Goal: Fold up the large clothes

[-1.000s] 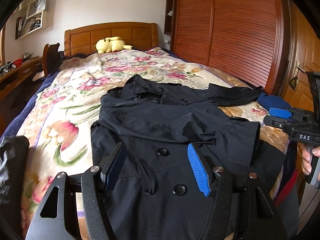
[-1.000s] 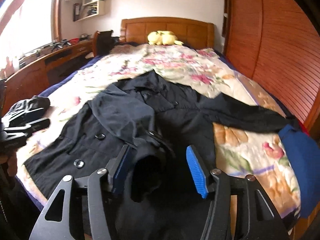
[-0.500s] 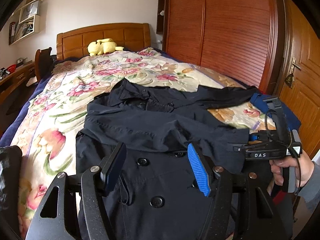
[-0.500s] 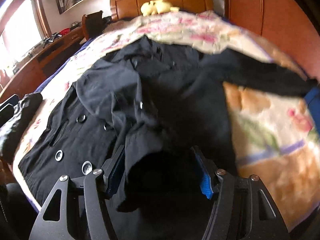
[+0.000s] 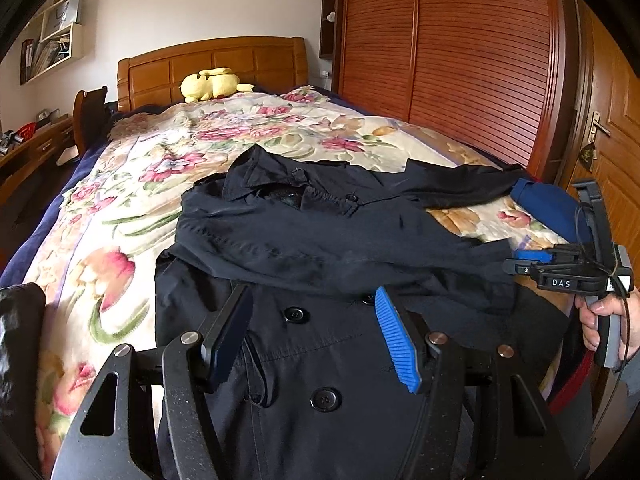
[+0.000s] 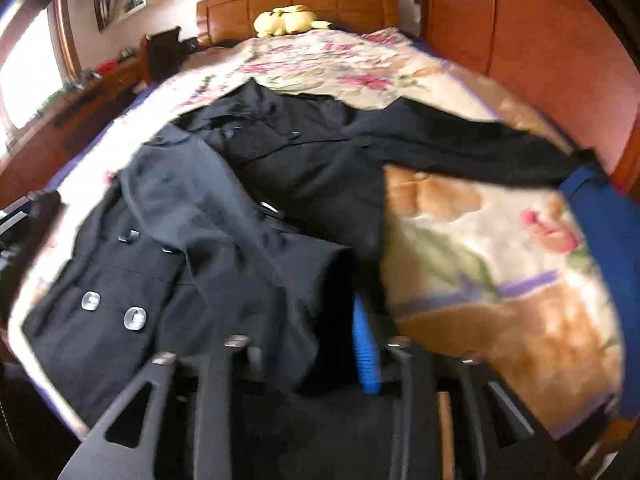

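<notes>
Black cloth fills most of both views: one coat (image 5: 320,248) lies flat near the foot edge of the bed (image 5: 132,216), one sleeve folded across its chest, the other stretched toward the bed's right edge. Its hem is cut off by the frame. Four buttons show in the right wrist view, which is badly blurred. The left gripper (image 5: 316,332) hovers above the coat front, fingers apart and empty. The right gripper (image 6: 308,344) is closing around the folded sleeve's cuff (image 6: 316,280); the cloth hides its left pad, so whether the pads press yet cannot be told. One yellow plush toy (image 5: 212,84) sits by the headboard (image 5: 224,60).
</notes>
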